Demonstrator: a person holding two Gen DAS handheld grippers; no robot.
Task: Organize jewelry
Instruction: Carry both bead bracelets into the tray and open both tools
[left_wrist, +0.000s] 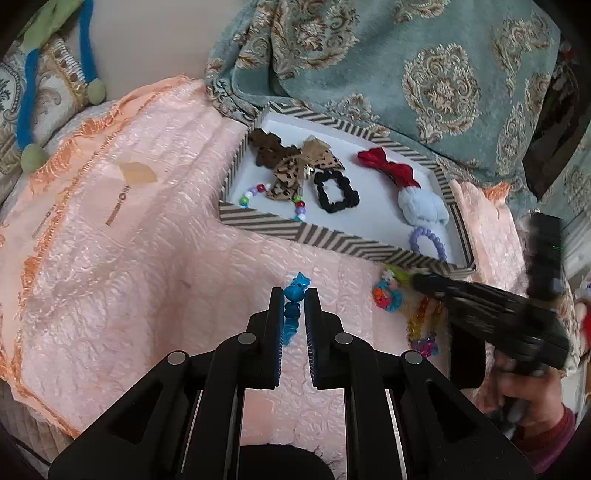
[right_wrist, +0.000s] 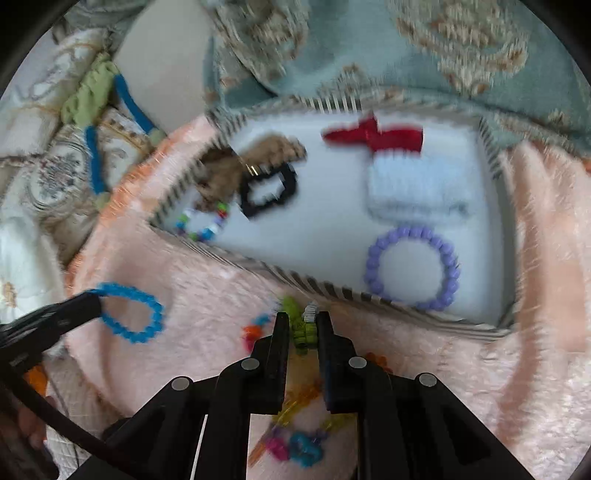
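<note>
My left gripper (left_wrist: 294, 293) is shut on a blue bead bracelet (left_wrist: 293, 293) just above the pink quilt; the right wrist view shows its loop (right_wrist: 131, 317) hanging from the left fingers (right_wrist: 79, 308). My right gripper (right_wrist: 303, 321) is shut on a green and multicoloured bead bracelet (right_wrist: 301, 325), just in front of the striped tray's near rim (right_wrist: 332, 286); it also shows in the left wrist view (left_wrist: 424, 282). The tray (left_wrist: 332, 240) holds a purple bracelet (right_wrist: 412, 267), a black scrunchie (right_wrist: 267, 190), a red bow (right_wrist: 373, 134), a pale blue fluffy piece (right_wrist: 413, 184), leopard bows (left_wrist: 295, 166) and a coloured bead bracelet (right_wrist: 203, 223).
A yellow-orange plastic chain with pink and blue charms (right_wrist: 295, 439) lies on the pink quilt (left_wrist: 129, 240) under my right gripper. A teal patterned blanket (left_wrist: 424, 66) is bunched behind the tray. A green and blue plush toy (left_wrist: 27, 99) lies at the far left.
</note>
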